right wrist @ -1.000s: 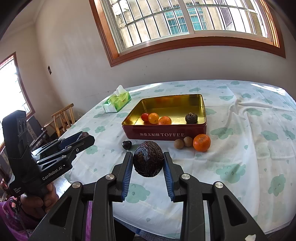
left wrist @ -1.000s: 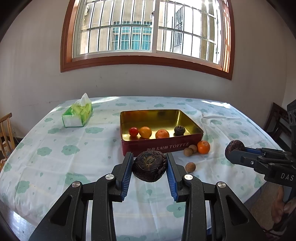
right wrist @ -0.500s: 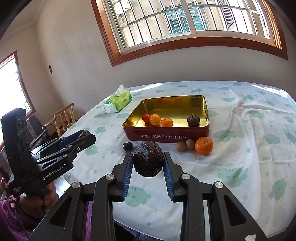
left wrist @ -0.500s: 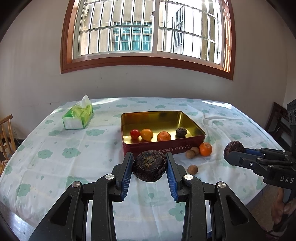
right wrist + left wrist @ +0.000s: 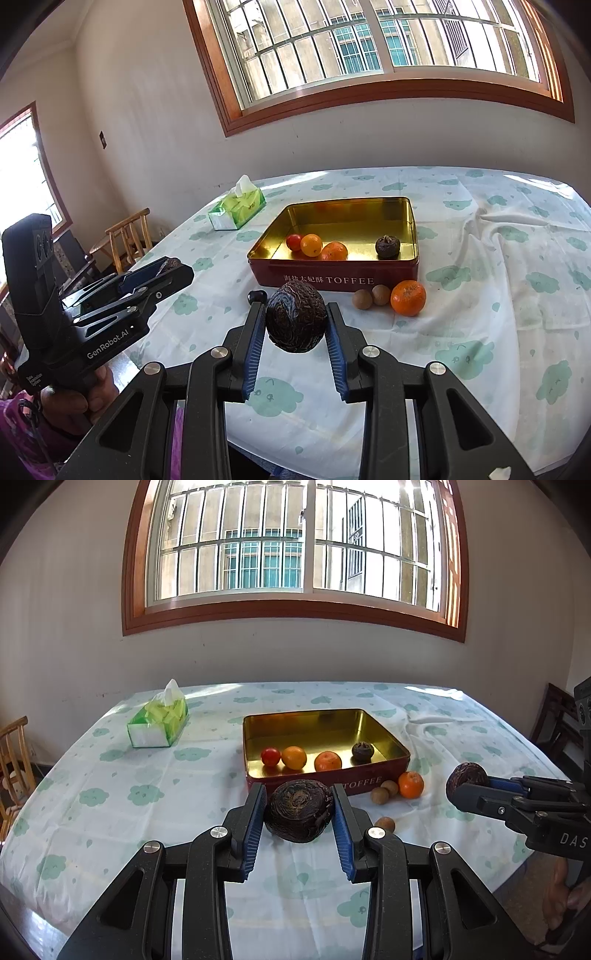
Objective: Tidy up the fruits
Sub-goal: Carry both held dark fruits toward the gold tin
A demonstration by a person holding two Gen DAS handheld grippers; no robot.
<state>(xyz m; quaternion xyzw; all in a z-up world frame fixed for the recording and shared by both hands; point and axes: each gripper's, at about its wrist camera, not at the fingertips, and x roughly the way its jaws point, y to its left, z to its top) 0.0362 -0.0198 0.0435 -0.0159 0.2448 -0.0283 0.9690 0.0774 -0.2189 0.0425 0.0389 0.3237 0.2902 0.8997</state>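
My left gripper point(image 5: 298, 810) is shut on a dark wrinkled fruit point(image 5: 297, 809), held above the table in front of the red toffee tin point(image 5: 365, 781). My right gripper point(image 5: 295, 321) is shut on a second dark wrinkled fruit point(image 5: 295, 320); it also shows at the right of the left wrist view point(image 5: 466, 777). The tin point(image 5: 332, 278) holds a red tomato point(image 5: 294, 242), two oranges point(image 5: 311, 244) and a small dark fruit point(image 5: 387, 246). On the cloth by the tin lie an orange point(image 5: 408, 297), two brown round fruits point(image 5: 371, 296) and a small dark one point(image 5: 257, 295).
A green tissue box point(image 5: 158, 722) stands at the table's back left. A wooden chair point(image 5: 127, 236) stands left of the table, another dark chair point(image 5: 557, 727) to the right. A third brown fruit point(image 5: 384, 824) lies near the front edge. The window wall is behind.
Both grippers have drawn back and up a little from the tin, each still holding its dark fruit. The fruits on the table and in the tin have not moved.
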